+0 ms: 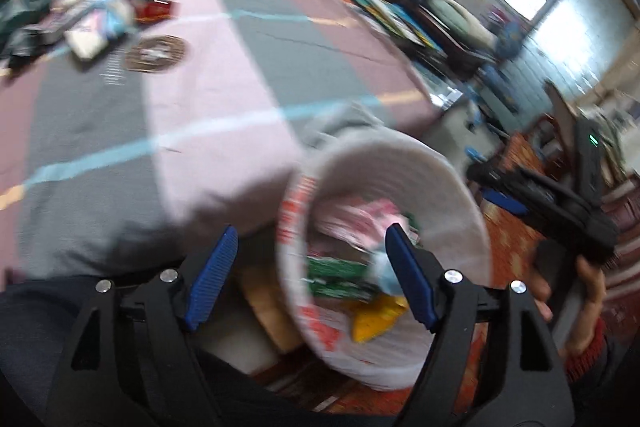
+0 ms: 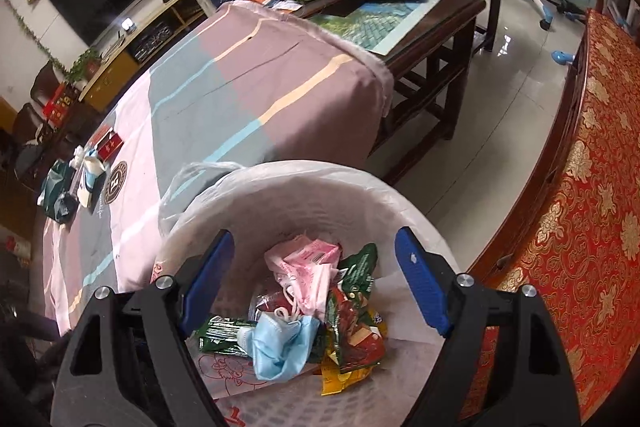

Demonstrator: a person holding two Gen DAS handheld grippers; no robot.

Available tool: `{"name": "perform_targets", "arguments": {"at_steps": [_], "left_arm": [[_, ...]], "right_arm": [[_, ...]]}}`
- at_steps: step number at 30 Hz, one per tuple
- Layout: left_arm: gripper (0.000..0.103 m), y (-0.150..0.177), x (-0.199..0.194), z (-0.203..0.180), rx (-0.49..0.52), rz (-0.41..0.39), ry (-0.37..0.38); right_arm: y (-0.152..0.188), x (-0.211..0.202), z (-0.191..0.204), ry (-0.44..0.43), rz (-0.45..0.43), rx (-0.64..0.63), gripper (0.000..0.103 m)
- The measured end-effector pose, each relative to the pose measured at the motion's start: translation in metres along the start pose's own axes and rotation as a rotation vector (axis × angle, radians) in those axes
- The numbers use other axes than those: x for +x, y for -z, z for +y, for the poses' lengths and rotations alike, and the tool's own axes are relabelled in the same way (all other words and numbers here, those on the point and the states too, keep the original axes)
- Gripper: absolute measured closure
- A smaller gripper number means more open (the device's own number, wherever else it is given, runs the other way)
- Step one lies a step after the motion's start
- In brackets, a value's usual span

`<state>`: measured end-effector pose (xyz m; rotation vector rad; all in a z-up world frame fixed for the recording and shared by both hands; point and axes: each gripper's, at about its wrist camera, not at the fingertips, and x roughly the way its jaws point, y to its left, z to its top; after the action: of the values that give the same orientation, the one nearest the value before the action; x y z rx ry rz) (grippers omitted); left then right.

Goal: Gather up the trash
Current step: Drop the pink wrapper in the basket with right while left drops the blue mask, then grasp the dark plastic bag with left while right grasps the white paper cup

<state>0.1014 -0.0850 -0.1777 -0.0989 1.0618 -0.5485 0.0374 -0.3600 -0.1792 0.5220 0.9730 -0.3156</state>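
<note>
Cloth in pink, grey and mauve blocks with pale blue and cream stripes covers my counter [image 2: 256,95], the biggest thing in front of me. Just beside its near edge stands the waste bin [image 2: 404,195], lined with a white plastic bag whose loose handle flops toward the counter. Inside it lies a heap of trash [image 2: 320,307]: a crumpled blue face mask [image 2: 280,347] on top, pink wrappers, green and yellow snack packets. More litter waits at the counter's far end, well apart from the bin: a red box [image 2: 107,143], a round dark coaster [image 2: 115,182], and some crumpled papers and bags (too small for me to sort out). My right fingers [image 2: 316,287] hang over the bin's mouth, spread wide with nothing between them. My left fingers [image 1: 312,283] are likewise wide and empty, half over the bin's rim, though that view is badly blurred.
</note>
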Motion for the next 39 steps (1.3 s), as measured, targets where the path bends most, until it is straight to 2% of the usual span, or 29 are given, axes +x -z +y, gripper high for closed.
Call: {"name": "perform_targets", "arguments": {"at_steps": [3, 8, 11, 16, 18, 22, 24, 26, 30, 33, 34, 35, 38, 39], "left_arm": [[0.026, -0.006, -0.015, 0.032, -0.073, -0.061, -0.125], [0.027, -0.008, -0.042, 0.084, -0.186, -0.144, -0.249], [0.036, -0.014, -0.050, 0.114, -0.246, -0.167, -0.315], [0.037, -0.056, -0.067, 0.188, -0.382, -0.255, -0.406], [0.034, -0.077, -0.069, 0.219, -0.437, -0.279, -0.430], [0.031, -0.111, -0.060, 0.269, -0.510, -0.268, -0.479], [0.026, -0.130, -0.053, 0.285, -0.501, -0.259, -0.514], [0.018, -0.149, -0.043, 0.294, -0.469, -0.256, -0.540], [0.018, -0.186, -0.015, 0.312, -0.441, -0.228, -0.575], [0.018, -0.207, 0.010, 0.319, -0.403, -0.191, -0.565], [0.019, -0.210, 0.019, 0.320, -0.380, -0.170, -0.574], [0.028, -0.212, 0.027, 0.320, -0.355, -0.154, -0.586], [0.052, -0.207, 0.033, 0.317, -0.311, -0.185, -0.513], [0.055, -0.204, 0.031, 0.315, -0.309, -0.194, -0.509]], "right_arm": [[0.001, 0.003, 0.013, 0.000, 0.008, -0.033, 0.022], [0.003, 0.013, 0.044, -0.006, 0.036, -0.087, 0.022], [0.003, 0.018, 0.069, -0.018, 0.041, -0.141, 0.022], [-0.002, 0.030, 0.118, -0.067, 0.054, -0.211, 0.022], [-0.008, 0.036, 0.138, -0.097, 0.068, -0.223, 0.022], [-0.014, 0.053, 0.187, -0.145, 0.101, -0.296, 0.022], [-0.014, 0.063, 0.206, -0.164, 0.110, -0.331, 0.022], [-0.013, 0.075, 0.226, -0.180, 0.125, -0.357, 0.022], [-0.018, 0.104, 0.262, -0.249, 0.180, -0.324, 0.022], [-0.022, 0.119, 0.284, -0.289, 0.180, -0.308, 0.022], [-0.024, 0.125, 0.293, -0.302, 0.175, -0.306, 0.022], [-0.028, 0.131, 0.299, -0.310, 0.177, -0.299, 0.022], [-0.041, 0.154, 0.316, -0.372, 0.216, -0.217, 0.022], [-0.046, 0.161, 0.323, -0.392, 0.220, -0.189, 0.022]]}}
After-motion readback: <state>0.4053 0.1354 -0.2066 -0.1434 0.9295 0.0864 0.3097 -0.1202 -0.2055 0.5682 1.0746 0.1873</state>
